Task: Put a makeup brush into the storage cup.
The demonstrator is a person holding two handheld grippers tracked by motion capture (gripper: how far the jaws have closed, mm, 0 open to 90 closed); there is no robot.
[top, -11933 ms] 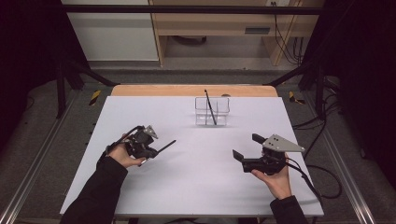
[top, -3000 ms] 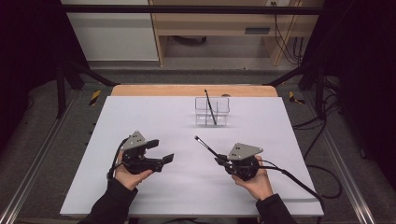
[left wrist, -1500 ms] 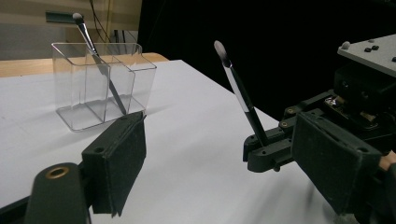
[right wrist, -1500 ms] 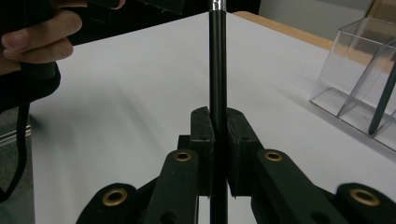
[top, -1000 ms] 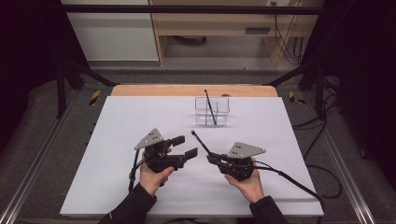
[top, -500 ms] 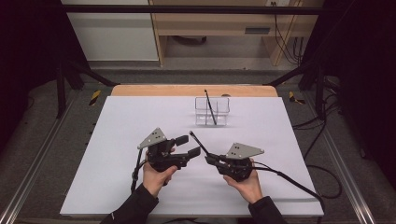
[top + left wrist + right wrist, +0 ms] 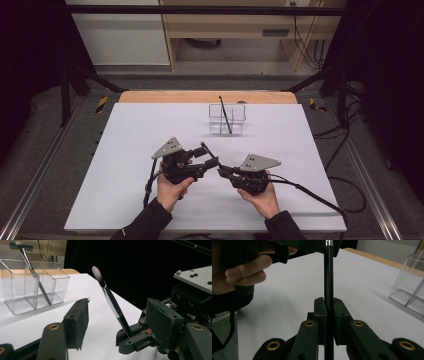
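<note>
High view: the left gripper meets the right gripper near table centre, the clear organizer at 12 o'clock.

Left gripper view: jaws apart around the brush; close squarely on its handle.

Right gripper view: jaws clamp the brush; release only afterwards.

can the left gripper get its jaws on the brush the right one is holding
Probably yes: the left gripper is open, its jaws either side of the brush, which the right gripper holds upright. Nothing lies between.
</note>
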